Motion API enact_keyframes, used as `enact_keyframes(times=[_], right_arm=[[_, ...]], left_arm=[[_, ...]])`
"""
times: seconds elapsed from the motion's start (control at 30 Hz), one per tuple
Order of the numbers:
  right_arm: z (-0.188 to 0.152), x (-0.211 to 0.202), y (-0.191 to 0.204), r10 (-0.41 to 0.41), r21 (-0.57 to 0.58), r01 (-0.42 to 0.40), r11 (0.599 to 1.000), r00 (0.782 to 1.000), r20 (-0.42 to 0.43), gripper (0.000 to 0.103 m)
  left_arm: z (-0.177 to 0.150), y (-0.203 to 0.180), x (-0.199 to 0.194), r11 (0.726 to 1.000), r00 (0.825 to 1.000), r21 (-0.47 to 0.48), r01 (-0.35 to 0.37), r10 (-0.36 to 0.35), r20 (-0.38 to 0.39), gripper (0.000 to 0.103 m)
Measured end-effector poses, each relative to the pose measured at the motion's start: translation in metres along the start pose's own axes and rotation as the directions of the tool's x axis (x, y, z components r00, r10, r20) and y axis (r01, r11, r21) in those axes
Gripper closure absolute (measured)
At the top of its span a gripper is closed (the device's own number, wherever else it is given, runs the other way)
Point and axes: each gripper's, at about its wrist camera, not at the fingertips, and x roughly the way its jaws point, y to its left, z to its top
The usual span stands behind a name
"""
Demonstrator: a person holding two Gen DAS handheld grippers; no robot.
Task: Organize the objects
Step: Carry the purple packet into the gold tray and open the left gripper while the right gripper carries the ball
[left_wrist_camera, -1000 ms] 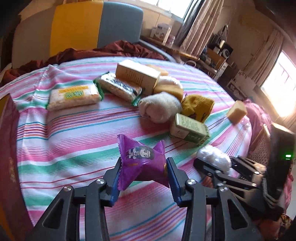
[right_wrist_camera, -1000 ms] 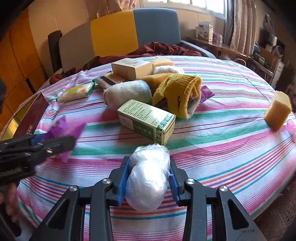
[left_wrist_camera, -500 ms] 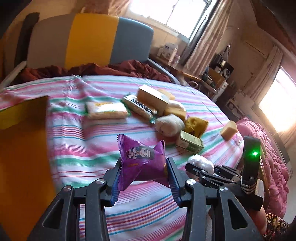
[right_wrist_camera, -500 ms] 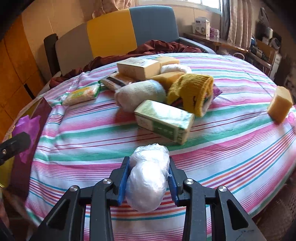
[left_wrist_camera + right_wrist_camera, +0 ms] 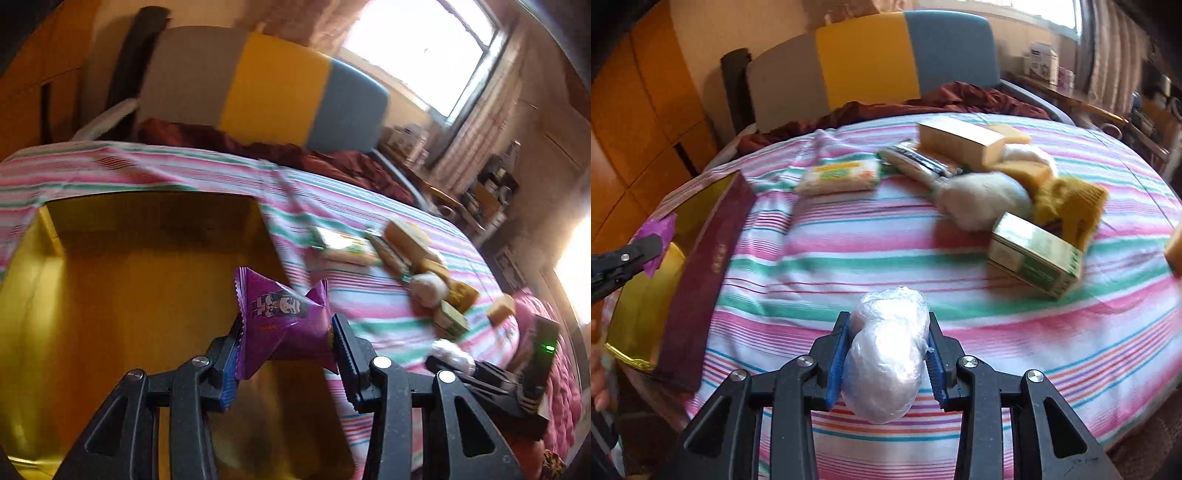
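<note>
We start with the round surface under its pink, green and white striped cloth, which fills most of both views. At its left edge sits a long open box, dark red outside and gold inside, its long axis running away from us in the right wrist view.

Toward the far right of the surface lies a loose cluster: a tan carton, a white woolly bundle, a mustard knitted piece and a green carton, which lies on its side with its long axis slanting from upper left to lower right. Left of them a flat yellow-and-white packet lies apart, long side across the picture.

Our left gripper is clamped on a purple snack packet. The packet lies crosswise between the jaws, its crimped ends sticking out past each pad, printed face up and toward the camera. It hangs over the gold interior of the box, not touching it.

Our right gripper is clenched on a clear plastic-wrapped bundle, whose long axis runs forward along the fingers and whose rounded front end juts beyond the tips. It is above the near part of the cloth, well apart from the cluster.
</note>
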Motion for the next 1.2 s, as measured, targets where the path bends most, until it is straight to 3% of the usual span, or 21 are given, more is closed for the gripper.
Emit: enact_keyframes(times=[0.23,0.7,0.9,1.03,1.2], right_arm=[[0.017,-0.011,0.034,0.055,-0.071,-0.052,0.996,0.998,0.036,0.065],[0.039,-0.025,0.110,0.187,-0.206,-0.170,0.964,0.980,0.069,0.065],[0.042,-0.025,0.131,0.220,-0.243,-0.199,0.949,0.974,0.060,0.065],[0.043,-0.024,0.140,0.231,-0.257,-0.210,0.943,0.972,0.051,0.065],[0.042,-0.021,0.150,0.245,-0.279,-0.227,0.933,0.969,0.032,0.065]], left_arm=[[0.012,0.060,0.006,0.989,0.991,-0.070,-0.127,0.124,-0.046,0.058],[0.030,0.140,0.016,0.942,0.969,-0.244,-0.230,0.200,-0.141,0.058],[0.043,0.150,0.017,0.919,0.954,-0.256,-0.299,0.277,-0.117,0.057],[0.052,0.158,0.015,0.905,0.945,-0.270,-0.328,0.317,-0.085,0.037],[0.049,0.162,-0.007,0.898,0.954,-0.329,-0.293,0.299,-0.032,0.036]])
